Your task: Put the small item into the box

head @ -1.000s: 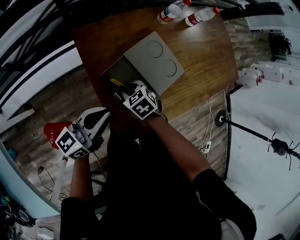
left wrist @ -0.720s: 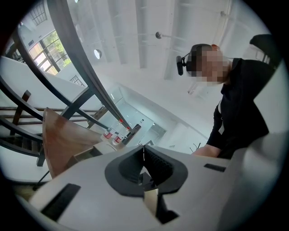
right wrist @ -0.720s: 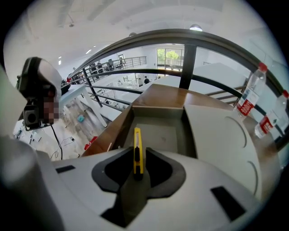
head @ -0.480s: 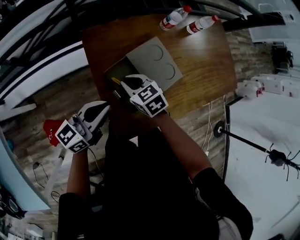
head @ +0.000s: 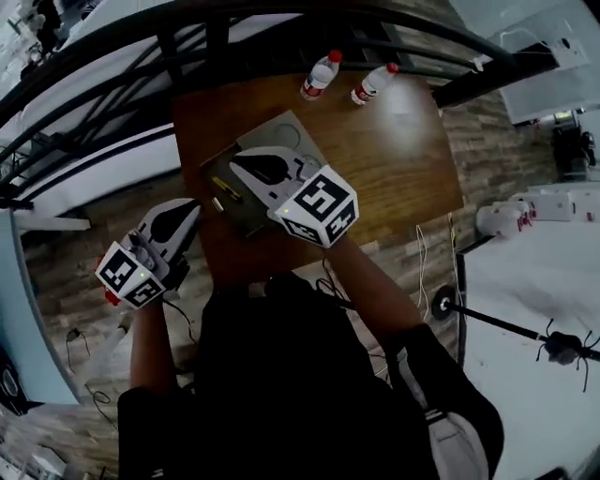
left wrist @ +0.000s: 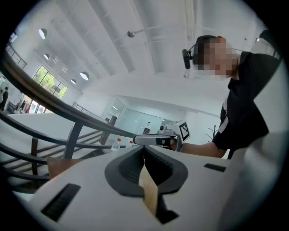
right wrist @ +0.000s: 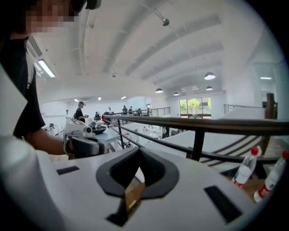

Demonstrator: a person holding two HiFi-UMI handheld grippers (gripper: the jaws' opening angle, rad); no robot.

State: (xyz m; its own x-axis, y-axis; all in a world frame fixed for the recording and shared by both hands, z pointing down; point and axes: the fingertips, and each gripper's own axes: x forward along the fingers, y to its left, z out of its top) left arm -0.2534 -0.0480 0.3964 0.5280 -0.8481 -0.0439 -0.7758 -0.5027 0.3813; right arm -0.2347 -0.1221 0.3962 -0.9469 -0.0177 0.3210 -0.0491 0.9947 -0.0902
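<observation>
The open box lies on the brown table, its grey lid folded back. A small yellow item lies in the box's dark inside, and another small piece sits at its left rim. My right gripper is held above the box and looks shut, with nothing between the jaws. My left gripper hangs off the table's left edge, also shut and empty. Each gripper view shows the other gripper: the right one and the left one.
Two plastic water bottles lie at the table's far edge, near a black railing. They show again as bottles low on the right. A stand with a black pole is on the white floor to the right.
My right gripper has lifted up out of the box, toward the camera. The left gripper stays beside the table's left edge. The head camera has shifted, so the table sits lower in view.
</observation>
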